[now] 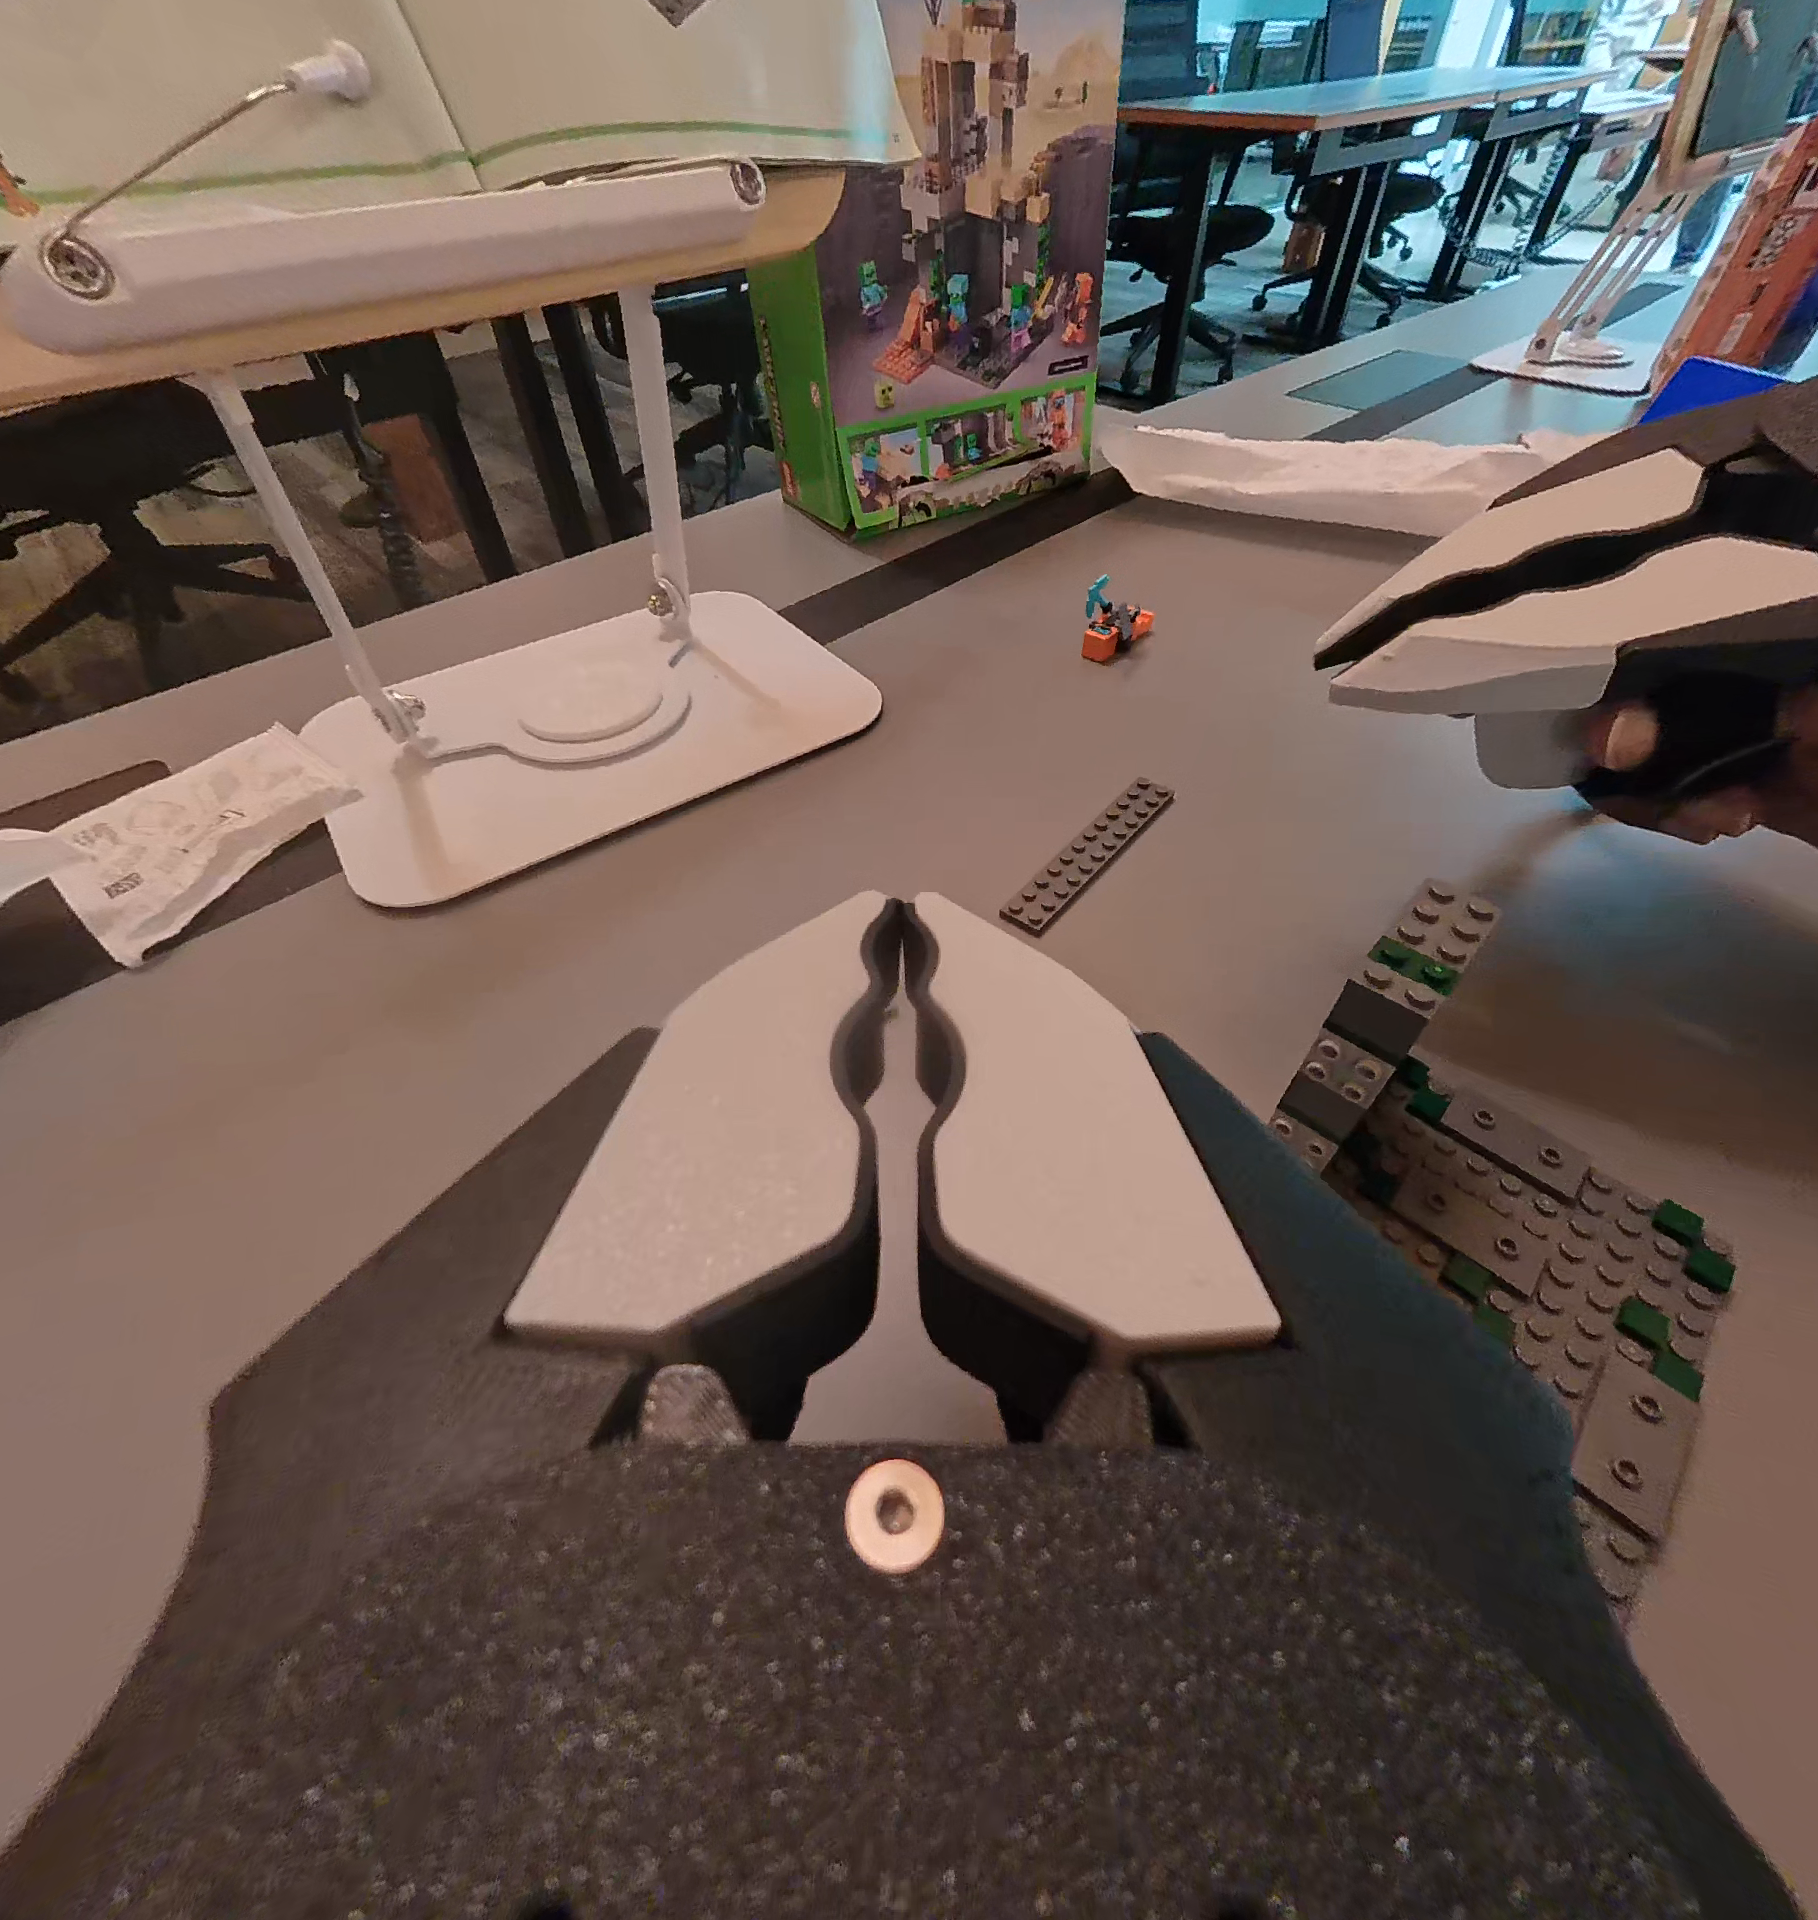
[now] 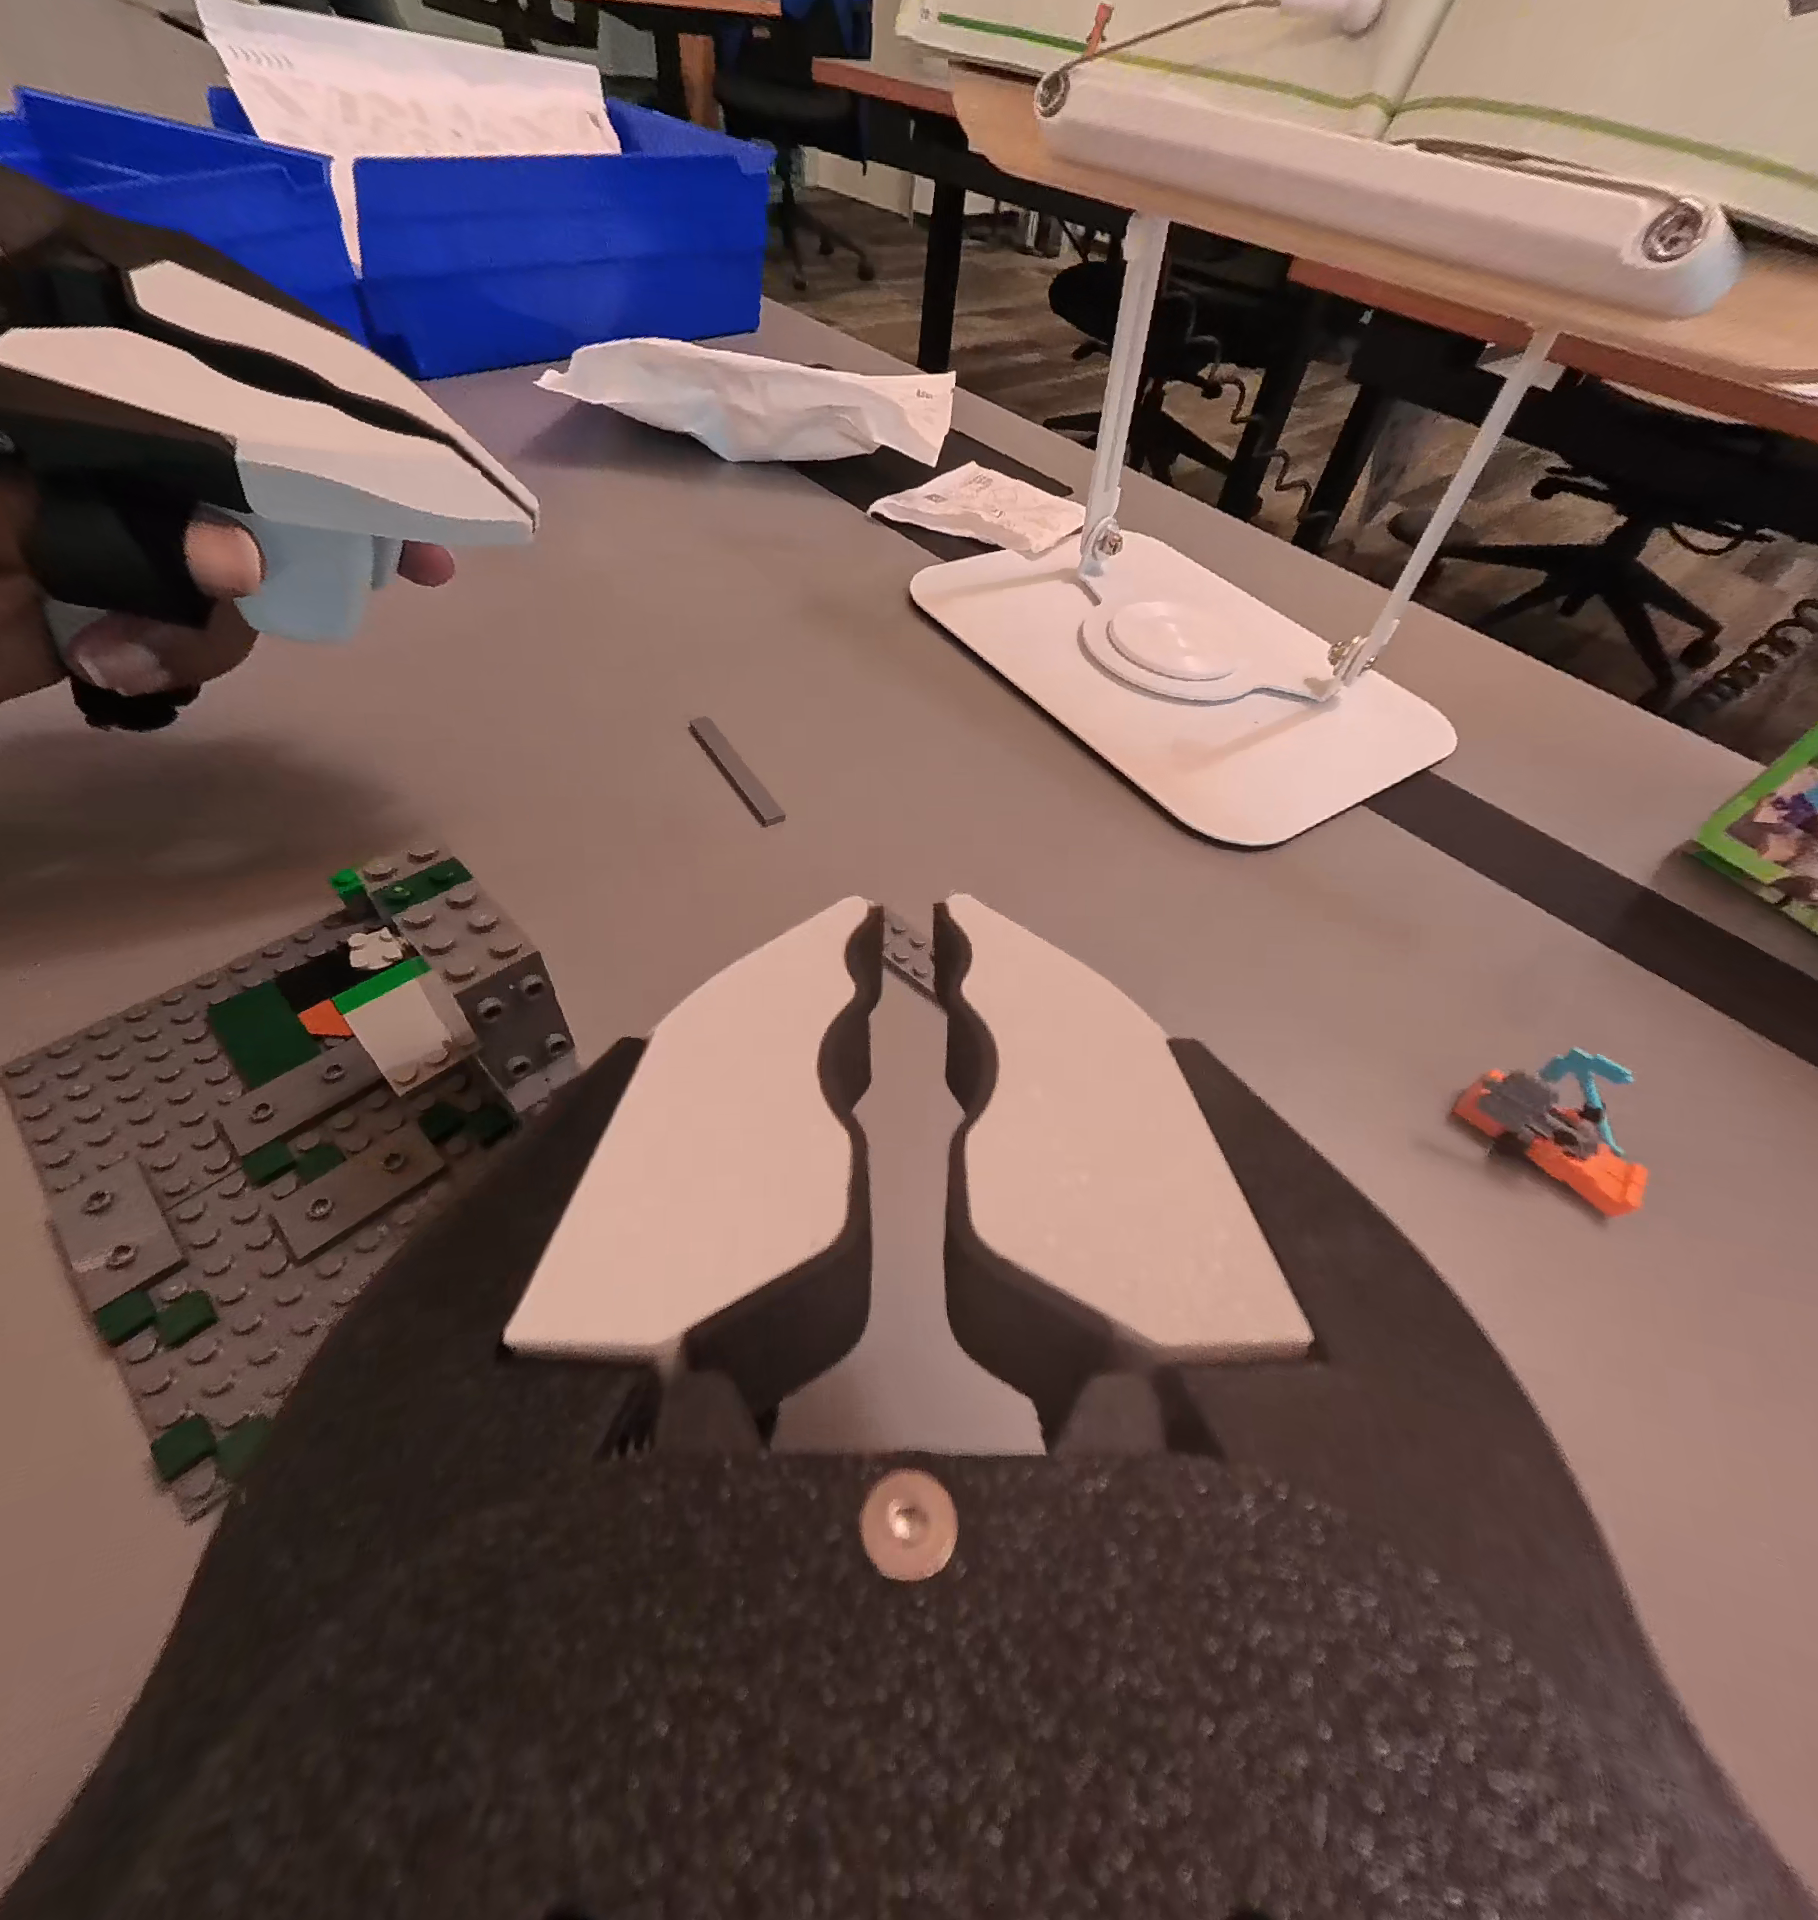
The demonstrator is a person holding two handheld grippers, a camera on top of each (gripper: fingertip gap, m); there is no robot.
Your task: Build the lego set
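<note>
A partly built grey lego base with green tiles (image 1: 1528,1236) lies on the grey table; it also shows in the right wrist view (image 2: 261,1132). A long dark grey plate (image 1: 1087,857) lies loose ahead of my left gripper (image 1: 900,912), which is shut and empty above the table. The long plate also shows in the right wrist view (image 2: 737,771). My right gripper (image 2: 907,920) hovers above the table, closed on a small dark grey studded plate (image 2: 910,961) between its tips. It appears at the right of the left wrist view (image 1: 1336,665).
A small orange figure with a blue pickaxe (image 2: 1554,1138) lies on the table. A white stand (image 1: 593,738) holds an open booklet. A lego box (image 1: 946,312), blue bins (image 2: 531,229) and crumpled paper bags (image 2: 770,400) sit around the far table edges. My right fingertips sit around 15 cm from my left ones.
</note>
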